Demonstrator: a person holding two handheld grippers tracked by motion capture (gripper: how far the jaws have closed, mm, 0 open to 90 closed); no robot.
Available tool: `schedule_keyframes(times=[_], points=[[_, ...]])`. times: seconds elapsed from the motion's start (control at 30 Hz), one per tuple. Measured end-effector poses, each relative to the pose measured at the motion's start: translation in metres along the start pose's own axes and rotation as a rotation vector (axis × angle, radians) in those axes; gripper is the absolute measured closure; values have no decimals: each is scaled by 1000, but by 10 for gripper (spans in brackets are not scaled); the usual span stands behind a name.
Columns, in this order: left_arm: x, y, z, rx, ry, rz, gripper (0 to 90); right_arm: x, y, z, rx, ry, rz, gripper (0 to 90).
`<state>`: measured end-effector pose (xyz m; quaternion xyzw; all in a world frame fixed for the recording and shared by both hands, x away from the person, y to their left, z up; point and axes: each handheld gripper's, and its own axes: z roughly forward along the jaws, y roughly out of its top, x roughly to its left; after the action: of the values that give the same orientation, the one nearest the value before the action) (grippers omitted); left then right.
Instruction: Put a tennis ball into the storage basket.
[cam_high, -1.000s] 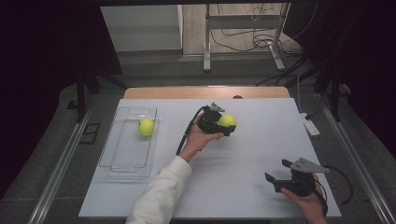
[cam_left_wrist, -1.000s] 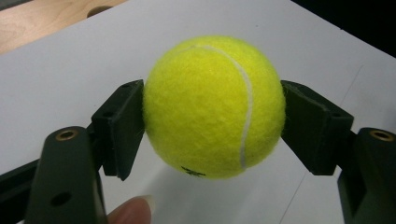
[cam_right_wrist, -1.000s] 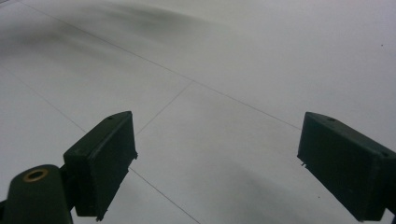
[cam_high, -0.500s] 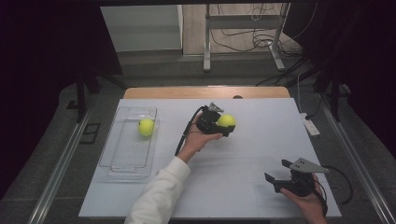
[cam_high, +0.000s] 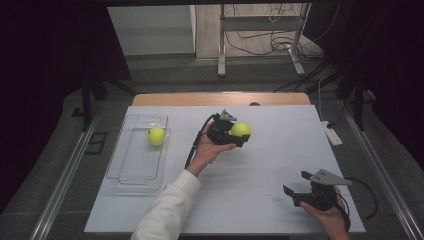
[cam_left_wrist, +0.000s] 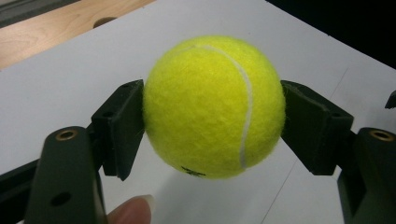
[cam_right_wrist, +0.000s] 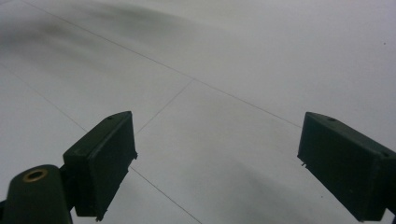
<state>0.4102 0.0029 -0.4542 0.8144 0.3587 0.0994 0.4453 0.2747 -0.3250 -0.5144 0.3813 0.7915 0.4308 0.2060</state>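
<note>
Nearest the person, at the table's front right corner, the right gripper (cam_high: 299, 189) rests low in a hand with its jaws spread wide and nothing between them; the right gripper view shows only bare white table (cam_right_wrist: 243, 70) between the two black pads, crossed by thin seam lines; farther in, around the middle of the white table top (cam_high: 260, 200), the left gripper (cam_high: 239, 135) is held by a hand at the end of a white sleeve (cam_high: 165, 210), and its jaws pinch a yellow tennis ball (cam_high: 240, 129) from both sides; in the left gripper view the pads press on the ball's left and right flanks, the ball's white seam curves down its right half, and a fingertip (cam_left_wrist: 130, 211) shows at the bottom edge; the ball is off the surface, clear of the table; well to the left lies a clear plastic tray (cam_high: 131, 172), with a second tennis ball (cam_high: 156, 136) sitting in its far end; beyond the white sheet a strip of wooden table edge (cam_high: 165, 99) runs along the far side.
</note>
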Motion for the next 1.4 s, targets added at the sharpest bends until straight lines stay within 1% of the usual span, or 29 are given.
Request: schedule_keyframes(times=[0.1, 0.33, 0.47, 0.77, 1.03, 1.4], points=[[0, -1, -2, -5, 0, -1, 276, 0, 0, 0, 1, -1, 1, 113], [0, -3, -10, -11, 16, 6, 276, 1, 0, 0, 5, -5, -2, 114], [2, -5, -15, -19, 23, 1, 276, 1, 0, 1, 7, -5, -3, 114], [2, -8, -23, -30, 24, 4, 276, 1, 0, 1, 12, -10, -2, 114], [-1, -9, -27, -33, 26, 16, 276, 1, -1, 2, 13, -11, -3, 114], [-1, -12, -31, -41, 28, 16, 276, 1, -1, 2, 13, -11, -4, 114]])
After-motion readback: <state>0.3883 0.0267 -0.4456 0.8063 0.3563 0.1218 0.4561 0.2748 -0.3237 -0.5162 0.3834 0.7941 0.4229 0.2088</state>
